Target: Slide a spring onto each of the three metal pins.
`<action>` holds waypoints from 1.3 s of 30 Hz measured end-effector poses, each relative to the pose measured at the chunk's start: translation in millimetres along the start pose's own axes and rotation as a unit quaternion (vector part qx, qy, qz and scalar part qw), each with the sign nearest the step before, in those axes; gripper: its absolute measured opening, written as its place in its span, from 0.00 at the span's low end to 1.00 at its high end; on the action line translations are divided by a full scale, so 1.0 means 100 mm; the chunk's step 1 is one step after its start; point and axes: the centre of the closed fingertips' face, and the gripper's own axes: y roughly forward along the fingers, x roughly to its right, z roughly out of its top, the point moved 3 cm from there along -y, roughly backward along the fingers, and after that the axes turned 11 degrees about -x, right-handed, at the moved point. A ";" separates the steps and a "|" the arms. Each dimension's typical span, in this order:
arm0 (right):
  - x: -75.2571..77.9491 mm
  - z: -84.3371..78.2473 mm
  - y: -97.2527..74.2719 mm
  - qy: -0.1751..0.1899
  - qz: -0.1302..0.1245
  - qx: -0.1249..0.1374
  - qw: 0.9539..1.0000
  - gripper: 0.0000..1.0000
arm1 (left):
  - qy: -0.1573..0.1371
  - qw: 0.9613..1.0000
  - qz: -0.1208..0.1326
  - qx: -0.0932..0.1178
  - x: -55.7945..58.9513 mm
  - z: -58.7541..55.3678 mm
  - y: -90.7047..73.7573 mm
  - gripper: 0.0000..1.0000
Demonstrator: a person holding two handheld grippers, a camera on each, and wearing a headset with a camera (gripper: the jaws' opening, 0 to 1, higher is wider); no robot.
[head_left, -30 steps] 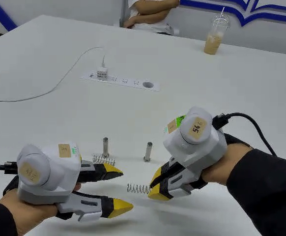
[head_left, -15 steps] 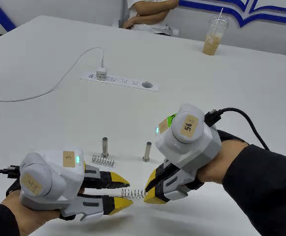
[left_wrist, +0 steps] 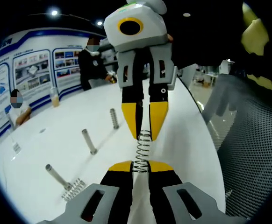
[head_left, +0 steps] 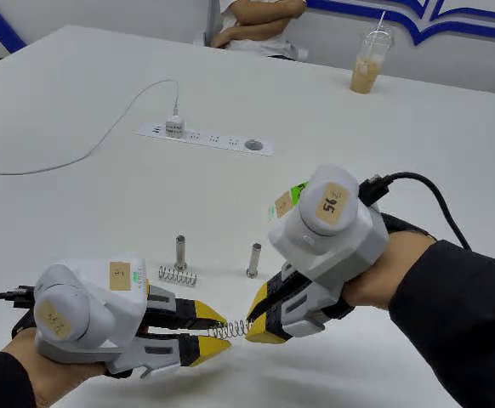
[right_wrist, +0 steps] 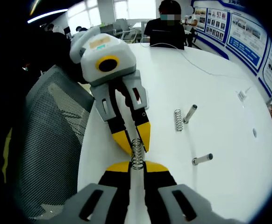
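1. Your left gripper (head_left: 222, 331) has its jaws drawn narrow on one end of the held spring (head_left: 233, 329). In the left gripper view the coil sits pinched between the yellow tips.
2. Your right gripper (head_left: 253, 323) is clamped narrow too, on the other end of the same coil. It faces your left gripper tip to tip.
3. The held spring spans the short gap between the two pairs of tips, low over the white table (head_left: 86, 93). Whether it clears the surface cannot be told.
4. Just beyond your left gripper, the left pin (head_left: 180, 252) stands upright. The second spring (head_left: 178, 275) lies on its side just beside that pin's foot.
5. The middle pin (head_left: 254, 260) stands upright to the right of that, near your right gripper. In the left gripper view the third pin (left_wrist: 114, 118) stands farther along the same row. All three pins are bare.
6. Well past the pins lies a power strip (head_left: 207, 139) with a white cable (head_left: 103, 144) trailing left. A drink cup (head_left: 369, 64) stands near the far edge, where a person (head_left: 260, 21) sits.
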 end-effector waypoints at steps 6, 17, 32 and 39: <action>0.00 0.12 -0.05 -0.008 -0.008 0.017 1.000 0.11 | -0.003 1.000 -0.001 0.004 0.01 0.02 0.00 0.11; 0.02 0.24 -0.11 -0.009 -0.021 0.047 0.999 0.11 | -0.022 1.000 0.004 0.017 -0.03 0.05 -0.05 0.11; 0.03 0.41 -0.11 -0.009 -0.032 0.083 0.996 0.11 | -0.035 0.999 0.008 0.028 -0.06 0.08 -0.07 0.11; 0.03 0.39 -0.11 -0.008 -0.032 0.081 0.996 0.11 | -0.041 0.999 0.007 0.031 -0.07 0.09 -0.06 0.14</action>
